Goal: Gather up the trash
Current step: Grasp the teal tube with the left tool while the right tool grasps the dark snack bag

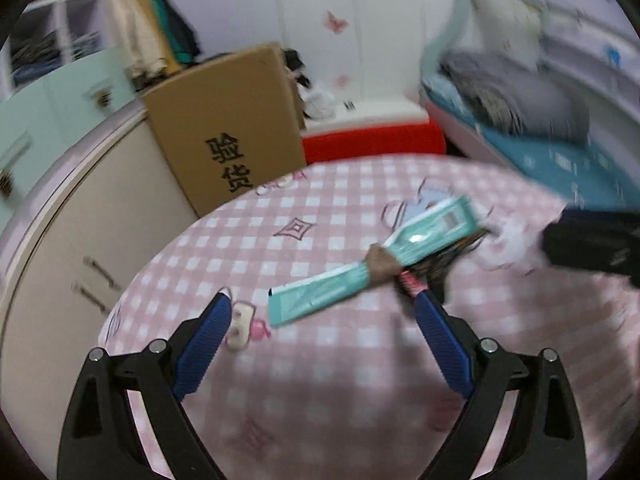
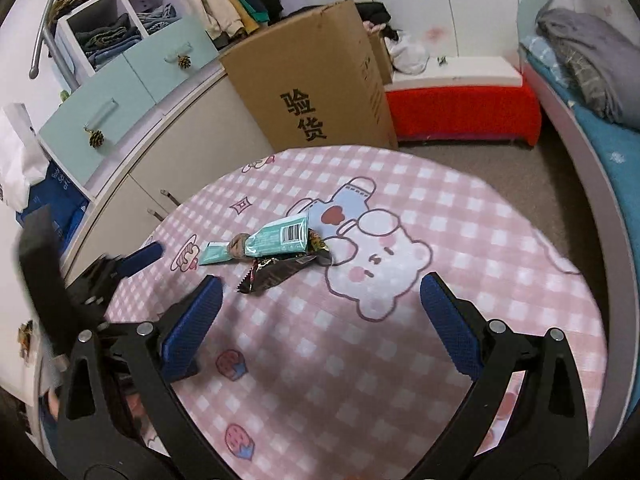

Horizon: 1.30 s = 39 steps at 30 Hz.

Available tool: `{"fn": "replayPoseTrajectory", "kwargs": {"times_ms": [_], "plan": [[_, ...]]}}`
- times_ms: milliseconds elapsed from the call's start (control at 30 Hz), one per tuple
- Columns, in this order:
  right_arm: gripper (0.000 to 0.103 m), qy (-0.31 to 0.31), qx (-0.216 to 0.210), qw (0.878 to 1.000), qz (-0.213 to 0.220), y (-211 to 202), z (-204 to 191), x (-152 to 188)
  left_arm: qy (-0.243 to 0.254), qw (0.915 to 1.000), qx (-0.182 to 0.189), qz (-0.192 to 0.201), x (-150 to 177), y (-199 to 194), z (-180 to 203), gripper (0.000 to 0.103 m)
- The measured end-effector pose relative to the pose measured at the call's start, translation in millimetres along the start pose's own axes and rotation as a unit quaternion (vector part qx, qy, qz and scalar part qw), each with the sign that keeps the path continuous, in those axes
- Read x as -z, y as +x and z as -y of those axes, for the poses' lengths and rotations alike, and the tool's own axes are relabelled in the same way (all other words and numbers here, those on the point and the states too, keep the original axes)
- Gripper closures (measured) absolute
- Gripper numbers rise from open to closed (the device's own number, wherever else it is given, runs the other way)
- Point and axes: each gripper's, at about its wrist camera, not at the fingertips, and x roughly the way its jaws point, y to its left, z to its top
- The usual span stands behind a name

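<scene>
both jaws wide, holding nothing. left gripper point(image 1: 324, 300) just before the teal wrapper point(image 1: 320, 294); right gripper point(image 2: 320, 284) nearby; dark wrapper point(image 2: 276, 274) touches the teal one.

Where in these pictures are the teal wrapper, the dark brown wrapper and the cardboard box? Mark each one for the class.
teal wrapper point(image 2: 280, 236): right wrist view, on its printed middle beside the barcode.
dark brown wrapper point(image 2: 276, 274): right wrist view, on its crinkled centre.
cardboard box point(image 2: 308, 80): right wrist view, on its front face above the black characters.
</scene>
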Motion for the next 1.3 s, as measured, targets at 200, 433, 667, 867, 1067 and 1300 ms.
{"fn": "replayPoseTrajectory", "kwargs": {"times_ms": [200,433,667,867,1067,1300], "plan": [[0.006,-0.01,0.019,1.0,-0.018,18.0,8.4,-1.7,0.036,0.9992,0.019,-0.002,-15.0,21.8,-3.8,0.015],[0.006,-0.034,0.029,0.998,-0.032,36.4,-1.1,-2.4,0.034,0.997,0.069,-0.011,-20.2,26.0,-2.8,0.08],[0.006,-0.045,0.041,0.998,-0.031,55.3,-26.0,-7.8,-0.066,0.9926,0.102,-0.001,-15.4,23.7,-41.6,0.085],[0.019,-0.092,0.101,0.99,-0.026,80.9,-56.7,-5.9,-0.109,0.9889,0.102,0.001,-7.1,23.1,-61.1,0.086],[0.041,-0.112,0.101,0.989,-0.017,78.3,-57.6,-7.1,-0.115,0.9894,0.085,-0.025,-11.0,36.3,-62.4,0.04],[0.052,-0.117,0.081,0.99,-0.008,54.8,-51.3,8.1,-0.093,0.9867,0.132,-0.021,-15.8,36.7,-52.3,0.083]]}}
